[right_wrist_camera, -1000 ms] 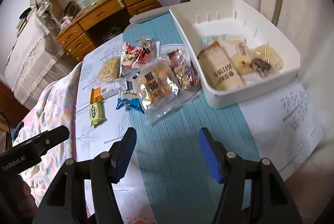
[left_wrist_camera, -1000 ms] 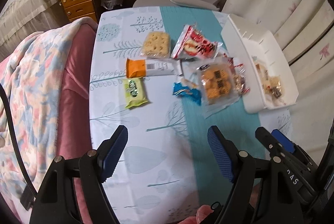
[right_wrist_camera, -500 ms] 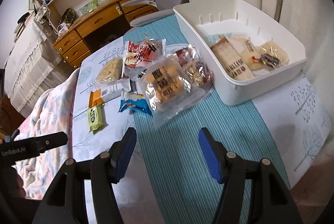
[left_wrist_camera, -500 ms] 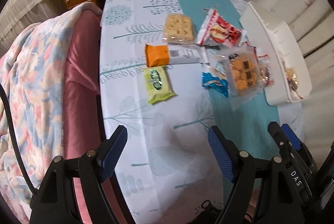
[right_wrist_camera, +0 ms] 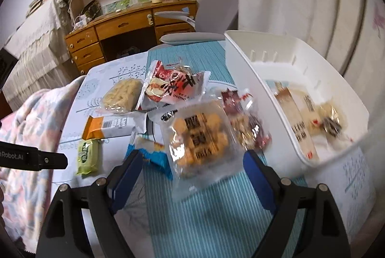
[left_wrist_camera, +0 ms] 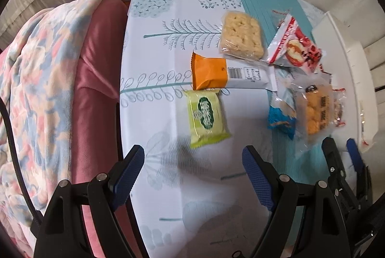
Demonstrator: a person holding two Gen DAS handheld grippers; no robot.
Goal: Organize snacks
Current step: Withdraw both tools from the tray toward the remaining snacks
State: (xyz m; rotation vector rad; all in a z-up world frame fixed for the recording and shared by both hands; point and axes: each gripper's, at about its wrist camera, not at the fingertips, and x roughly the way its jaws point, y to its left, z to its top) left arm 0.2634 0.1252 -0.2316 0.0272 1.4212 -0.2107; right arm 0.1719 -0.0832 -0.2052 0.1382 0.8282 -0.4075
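Both grippers dropped closer, jaws spread and empty; only right view shows bin (right_wrist_camera: 243, 60) contents.

wrapped snacks (right_wrist_camera: 199, 137) lie flat beside a white bin (right_wrist_camera: 250, 80) holding more.

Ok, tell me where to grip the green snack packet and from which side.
Probably best to grip the green snack packet across its two long sides, coming straight down from above. It lies flat on the tablecloth, so only a top approach fits. The open left gripper is nearest, and bare cloth flanks both long sides.
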